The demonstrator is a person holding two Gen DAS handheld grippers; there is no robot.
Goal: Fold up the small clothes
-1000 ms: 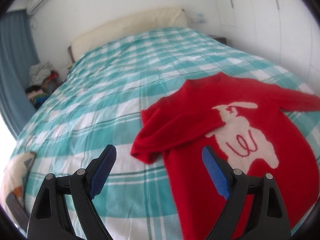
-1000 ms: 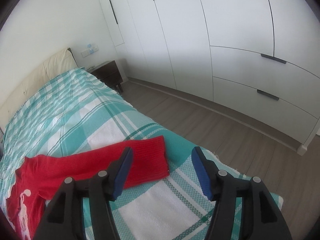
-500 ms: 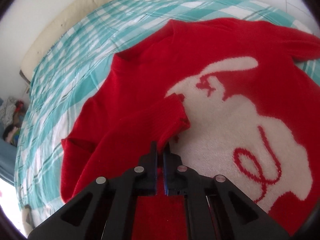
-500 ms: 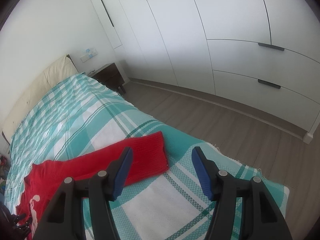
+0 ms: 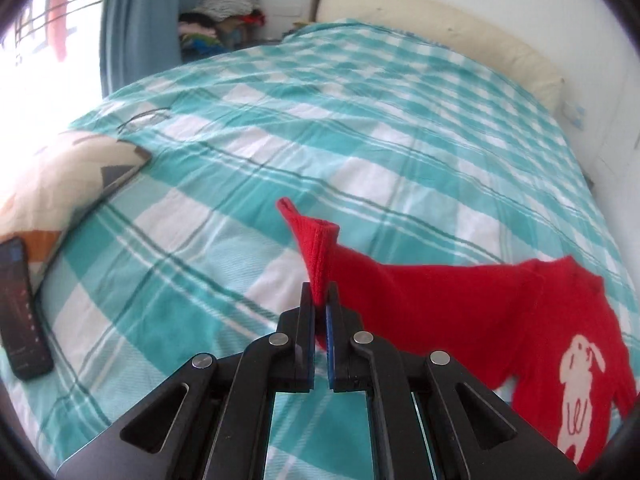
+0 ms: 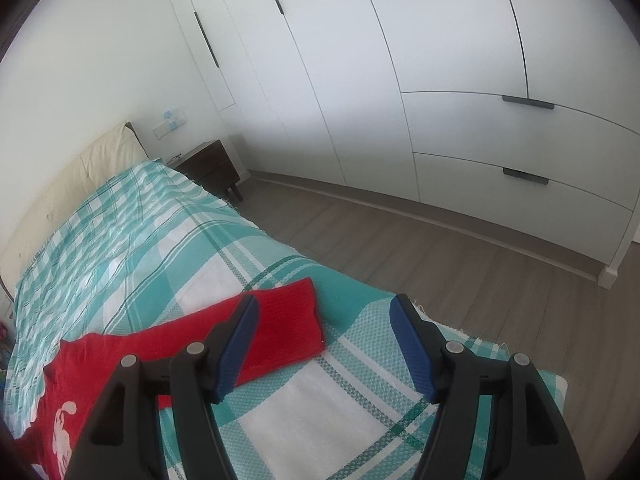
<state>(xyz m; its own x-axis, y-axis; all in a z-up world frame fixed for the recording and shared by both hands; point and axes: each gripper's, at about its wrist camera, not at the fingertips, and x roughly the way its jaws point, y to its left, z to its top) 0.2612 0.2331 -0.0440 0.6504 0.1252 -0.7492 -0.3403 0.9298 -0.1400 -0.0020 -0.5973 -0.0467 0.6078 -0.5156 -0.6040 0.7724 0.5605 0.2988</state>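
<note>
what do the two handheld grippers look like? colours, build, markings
Both match: the left gripper and right gripper have matte black plastic linkage arms with triangular cut-outs, round silver pivot pins, and blue textured pads on the fingers. No cables, markings, hands or sleeves in view.

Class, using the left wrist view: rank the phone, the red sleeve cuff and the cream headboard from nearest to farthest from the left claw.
1. Red sleeve cuff: pinched in the left claw.
2. Phone: far left, on the bedspread.
3. Cream headboard: top right, at the bed's far end.
</note>
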